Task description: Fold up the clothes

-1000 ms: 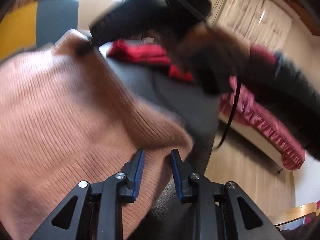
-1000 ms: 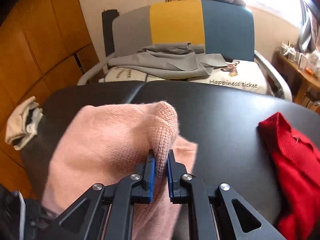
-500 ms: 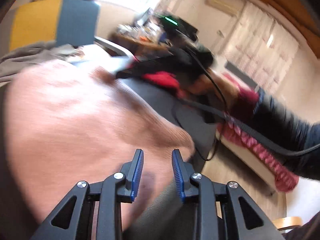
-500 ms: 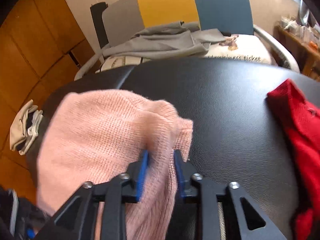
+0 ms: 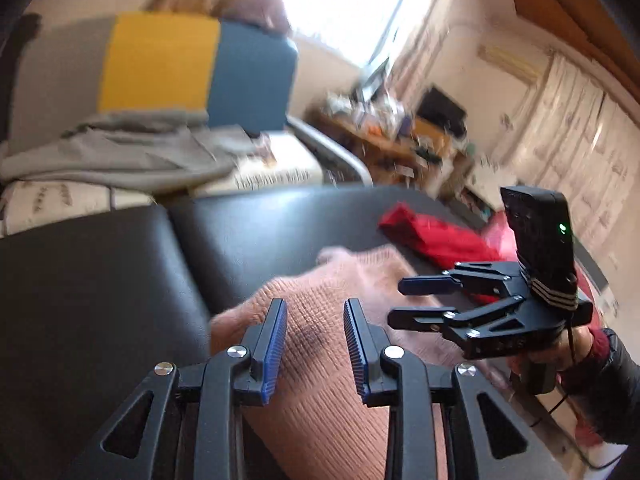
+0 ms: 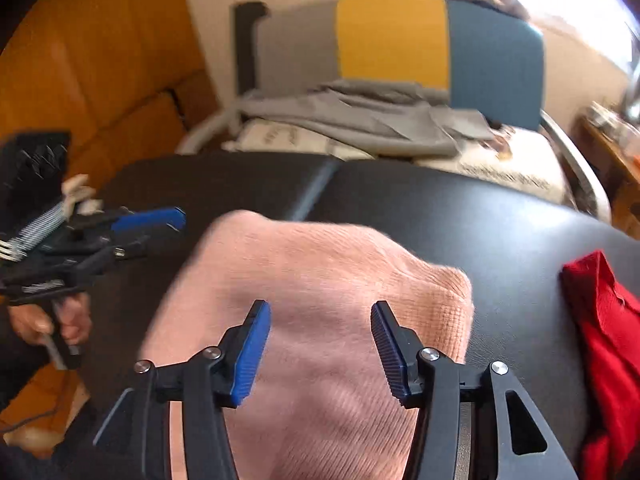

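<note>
A pink knit sweater point(image 6: 320, 300) lies folded on the black padded table point(image 6: 460, 216); it also shows in the left wrist view point(image 5: 320, 344). My right gripper point(image 6: 320, 312) is open and empty, just above the sweater's near part. In the left wrist view it point(image 5: 404, 300) hovers over the sweater's right side. My left gripper point(image 5: 315, 308) is open and empty above the sweater's near edge. In the right wrist view it point(image 6: 160, 232) sits to the left of the sweater.
A red garment point(image 6: 608, 320) lies at the table's right, also in the left wrist view point(image 5: 432, 236). A grey, yellow and blue chair point(image 6: 400, 44) holding grey cloth point(image 6: 352, 116) stands behind the table. A small pale cloth point(image 6: 76, 192) lies at the far left.
The right gripper has opened and let go of the pink sweater's fold, which now lies flat. The left gripper has swung from beside the sweater to facing over it.
</note>
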Available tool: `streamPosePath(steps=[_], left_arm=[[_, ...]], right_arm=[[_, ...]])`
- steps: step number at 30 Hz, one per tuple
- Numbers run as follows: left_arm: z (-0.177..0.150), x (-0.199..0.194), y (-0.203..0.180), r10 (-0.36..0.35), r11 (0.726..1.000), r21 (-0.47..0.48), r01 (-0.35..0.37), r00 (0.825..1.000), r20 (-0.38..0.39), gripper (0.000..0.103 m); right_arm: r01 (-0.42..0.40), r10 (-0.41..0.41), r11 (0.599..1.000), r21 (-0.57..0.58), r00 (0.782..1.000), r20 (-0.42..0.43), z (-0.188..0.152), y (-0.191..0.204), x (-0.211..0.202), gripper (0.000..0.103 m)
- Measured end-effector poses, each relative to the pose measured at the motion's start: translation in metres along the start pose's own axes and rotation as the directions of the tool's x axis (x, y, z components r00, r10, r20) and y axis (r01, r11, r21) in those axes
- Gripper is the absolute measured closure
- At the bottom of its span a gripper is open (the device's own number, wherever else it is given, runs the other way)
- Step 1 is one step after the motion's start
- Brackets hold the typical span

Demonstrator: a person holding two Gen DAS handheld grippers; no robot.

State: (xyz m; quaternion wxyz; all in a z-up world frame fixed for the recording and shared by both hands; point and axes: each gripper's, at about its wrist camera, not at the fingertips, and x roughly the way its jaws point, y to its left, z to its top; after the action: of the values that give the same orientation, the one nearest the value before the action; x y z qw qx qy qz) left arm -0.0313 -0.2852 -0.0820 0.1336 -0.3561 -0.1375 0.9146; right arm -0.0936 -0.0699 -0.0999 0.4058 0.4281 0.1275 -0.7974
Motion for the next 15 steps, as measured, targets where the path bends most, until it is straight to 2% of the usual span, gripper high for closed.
streamPosePath(steps=[2, 3, 4, 6, 9, 12, 15], left_arm=[[-0.003, 0.027, 0.003, 0.068, 0.998, 0.018, -0.067, 0.995, -0.071, 0.074], [-0.009, 0.043, 0.009, 0.079, 0.997, -0.003, -0.080, 0.987, -0.139, 0.073], [-0.014, 0.059, 0.015, 0.087, 0.994, -0.045, -0.096, 0.981, -0.176, 0.071], [-0.020, 0.066, 0.019, 0.078, 0.989, -0.113, -0.094, 0.988, -0.137, 0.071], [-0.021, 0.074, 0.005, 0.189, 0.977, -0.077, -0.199, 0.975, -0.120, 0.070], [-0.024, 0.065, 0.003, 0.196, 0.971, -0.117, -0.207, 0.976, -0.096, 0.070], [-0.024, 0.041, -0.002, 0.193, 0.972, -0.127, -0.199, 0.980, -0.055, 0.071]], right_arm=[[0.030, -0.028, 0.998, 0.050, 0.999, -0.030, -0.013, -0.018, 0.017, 0.051], [0.035, -0.033, 0.997, 0.065, 0.999, -0.024, -0.022, -0.027, 0.023, 0.051], [0.039, -0.038, 0.996, 0.080, 0.999, -0.019, -0.032, -0.037, 0.028, 0.051], [0.056, -0.057, 0.995, 0.088, 0.998, 0.008, -0.046, -0.048, 0.032, 0.052], [0.097, -0.099, 0.993, 0.061, 0.994, 0.044, -0.052, -0.047, 0.030, 0.052], [0.127, -0.128, 0.992, 0.030, 0.991, 0.048, -0.050, -0.042, 0.030, 0.052], [0.109, -0.109, 0.994, 0.012, 0.993, 0.046, -0.050, -0.040, 0.026, 0.052]])
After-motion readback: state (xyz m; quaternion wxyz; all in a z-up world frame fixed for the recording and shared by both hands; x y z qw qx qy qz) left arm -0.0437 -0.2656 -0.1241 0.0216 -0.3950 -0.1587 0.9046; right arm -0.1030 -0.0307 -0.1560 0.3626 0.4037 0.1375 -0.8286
